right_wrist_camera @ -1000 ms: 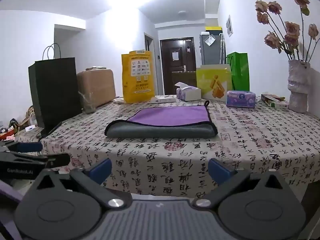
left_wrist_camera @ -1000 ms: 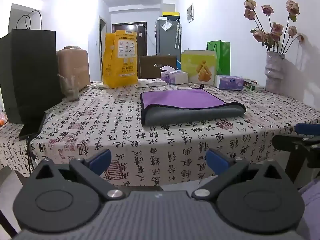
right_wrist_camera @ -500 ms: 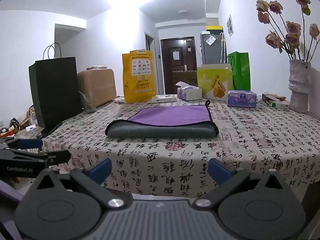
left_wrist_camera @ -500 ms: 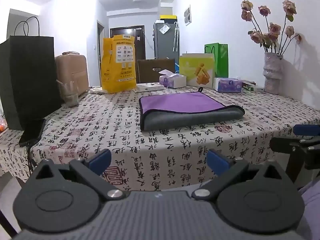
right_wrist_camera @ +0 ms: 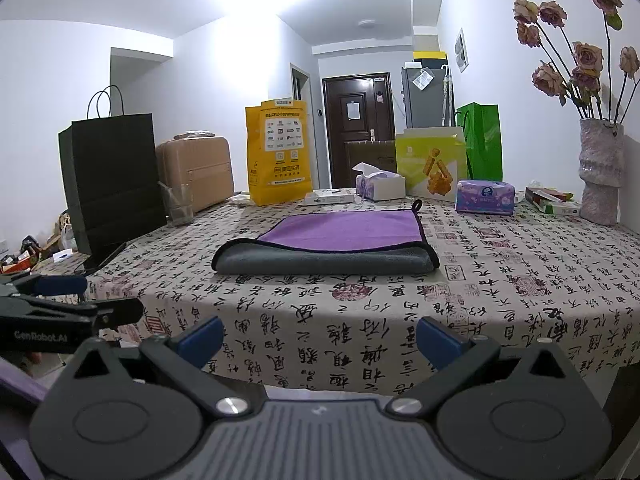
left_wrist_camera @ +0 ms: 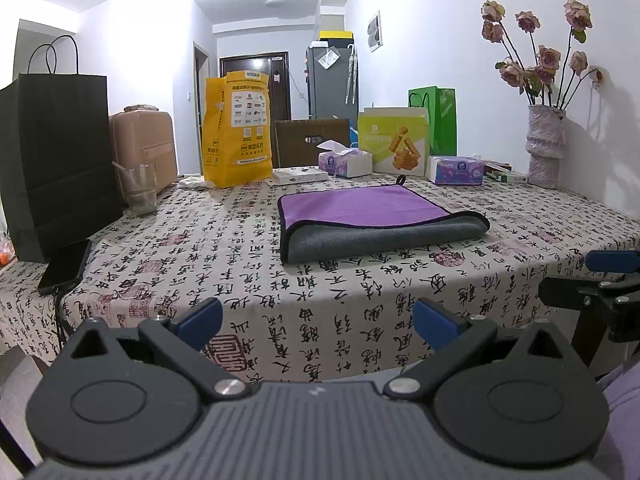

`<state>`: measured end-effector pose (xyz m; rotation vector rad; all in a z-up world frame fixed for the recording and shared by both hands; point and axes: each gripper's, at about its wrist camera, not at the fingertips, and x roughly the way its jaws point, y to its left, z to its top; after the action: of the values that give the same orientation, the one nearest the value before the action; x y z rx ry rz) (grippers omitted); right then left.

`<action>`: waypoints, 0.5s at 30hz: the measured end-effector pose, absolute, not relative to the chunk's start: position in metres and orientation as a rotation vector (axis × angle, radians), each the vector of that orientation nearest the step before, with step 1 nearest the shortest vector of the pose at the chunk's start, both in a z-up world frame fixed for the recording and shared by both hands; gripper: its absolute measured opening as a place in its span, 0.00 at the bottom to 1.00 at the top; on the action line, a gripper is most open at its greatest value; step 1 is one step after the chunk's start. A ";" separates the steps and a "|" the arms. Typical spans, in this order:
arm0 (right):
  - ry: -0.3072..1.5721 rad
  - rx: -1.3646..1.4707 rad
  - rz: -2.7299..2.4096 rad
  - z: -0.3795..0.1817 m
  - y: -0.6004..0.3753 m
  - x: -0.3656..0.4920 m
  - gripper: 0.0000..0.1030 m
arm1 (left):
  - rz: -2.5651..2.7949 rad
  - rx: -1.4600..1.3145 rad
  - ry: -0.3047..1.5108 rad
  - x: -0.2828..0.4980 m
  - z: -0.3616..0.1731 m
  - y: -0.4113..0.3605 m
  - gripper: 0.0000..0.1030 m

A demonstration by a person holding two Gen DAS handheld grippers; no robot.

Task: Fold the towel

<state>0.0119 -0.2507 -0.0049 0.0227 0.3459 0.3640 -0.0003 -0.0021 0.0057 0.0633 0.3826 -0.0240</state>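
Observation:
A purple towel with a grey underside [left_wrist_camera: 372, 220] lies folded over on the calligraphy-print tablecloth [left_wrist_camera: 224, 264], its grey fold facing me; it also shows in the right wrist view [right_wrist_camera: 332, 244]. My left gripper [left_wrist_camera: 318, 320] is open and empty, held off the table's near edge, well short of the towel. My right gripper [right_wrist_camera: 320, 334] is open and empty, also off the near edge. Each gripper shows at the side of the other's view: the right one [left_wrist_camera: 596, 280], the left one [right_wrist_camera: 60, 304].
Along the back stand a black paper bag [left_wrist_camera: 56, 152], a glass [left_wrist_camera: 138, 190], a tan case [left_wrist_camera: 144, 144], a yellow bag [left_wrist_camera: 236, 128], tissue boxes [left_wrist_camera: 456, 170], a snack box [left_wrist_camera: 394, 140], a green bag [left_wrist_camera: 434, 120] and a vase of roses [left_wrist_camera: 546, 144]. A phone [left_wrist_camera: 66, 266] lies at left.
Both grippers have risen slightly and drawn a little nearer the table. The towel has not moved. Both grippers stay open.

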 end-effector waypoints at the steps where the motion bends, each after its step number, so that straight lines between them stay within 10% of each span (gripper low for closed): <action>1: 0.345 0.022 0.362 -0.005 -0.251 0.012 1.00 | -0.024 0.063 0.383 -0.001 0.006 -0.002 1.00; 15: 0.344 0.025 0.357 -0.005 -0.251 0.011 1.00 | -0.024 0.063 0.382 -0.001 0.006 -0.002 1.00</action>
<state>0.0107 -0.2511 -0.0050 0.0249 0.3441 0.3566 -0.0006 -0.0021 0.0057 0.0634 0.3820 -0.0239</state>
